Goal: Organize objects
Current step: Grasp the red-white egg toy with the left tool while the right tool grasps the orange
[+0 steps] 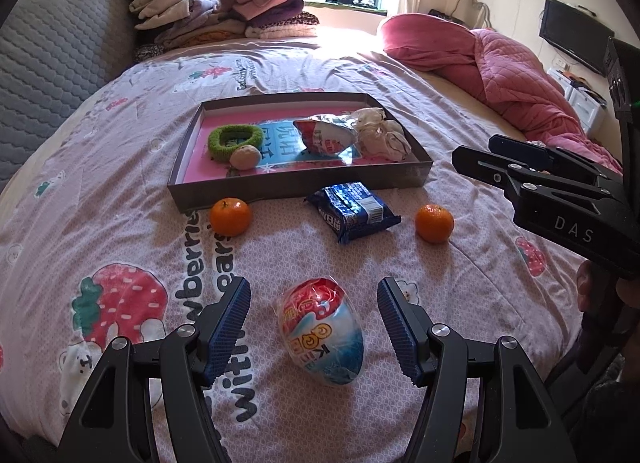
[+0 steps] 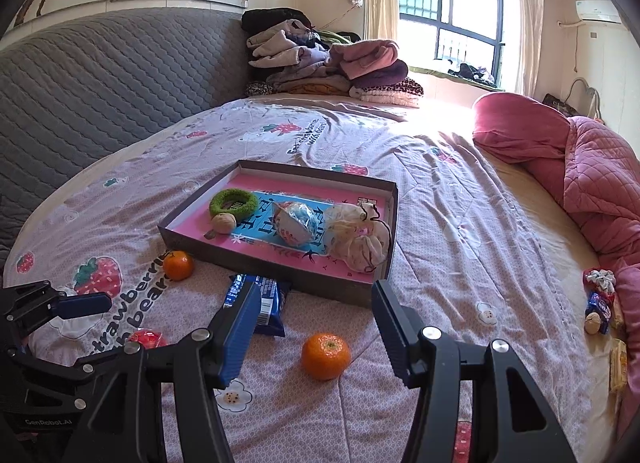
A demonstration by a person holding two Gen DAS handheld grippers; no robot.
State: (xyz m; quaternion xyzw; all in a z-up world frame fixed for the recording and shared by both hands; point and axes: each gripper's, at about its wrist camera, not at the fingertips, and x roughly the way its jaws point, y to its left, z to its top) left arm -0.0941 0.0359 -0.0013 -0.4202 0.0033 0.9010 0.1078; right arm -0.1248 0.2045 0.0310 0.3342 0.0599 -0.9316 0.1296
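Both tools gape empty: left tool [image 1: 314, 327] straddles wrapped egg [image 1: 322, 333], right tool [image 2: 314, 331] over tangerine [image 2: 325, 356]; next, clamp and carry to box [image 1: 280, 195].

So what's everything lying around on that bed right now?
tray: one, grey outside and pink inside, mid-bed
hair tie: one, green, in the tray
walnut: one, tan, in the tray, beside the hair tie
egg-shaped snack: one, red, white and blue, in the tray
cloth pouch: one, pale, in the tray's right end
tangerines: two, orange, on the sheet before the tray
biscuit packet: one, blue, between the tangerines
wrapped egg: one, red, white and blue, nearest
folded clothes: one pile, mixed colours, far end
quilt: one, pink, right
left gripper: open, either side of the wrapped egg
right gripper: open, over one tangerine
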